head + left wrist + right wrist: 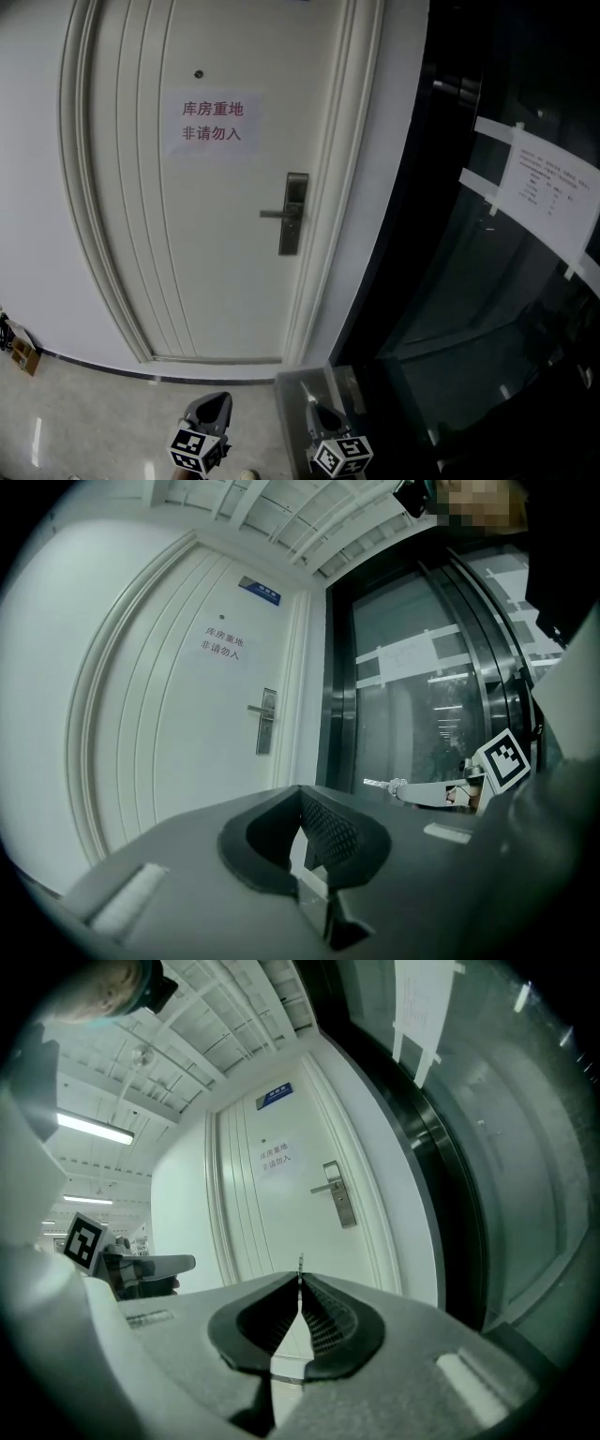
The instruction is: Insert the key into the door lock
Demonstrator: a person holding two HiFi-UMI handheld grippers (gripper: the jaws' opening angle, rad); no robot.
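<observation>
The white door [216,234] carries a metal lock plate with a lever handle [293,214], also seen in the left gripper view [266,721] and the right gripper view [339,1194]. My right gripper [300,1277] is shut on the key [300,1262], whose thin tip pokes out past the pads. From the left gripper view the key [378,783] sticks out toward the door. My left gripper [301,787] is shut with nothing in it. Both the left gripper [223,397] and the right gripper [312,408] hang low, well short of the door and far below the lock.
A paper sign [212,122] is stuck on the door above the lock. Dark glass panels [469,281] with taped sheets [548,192] run along the right. Small items [23,354] lie on the tiled floor at the left wall.
</observation>
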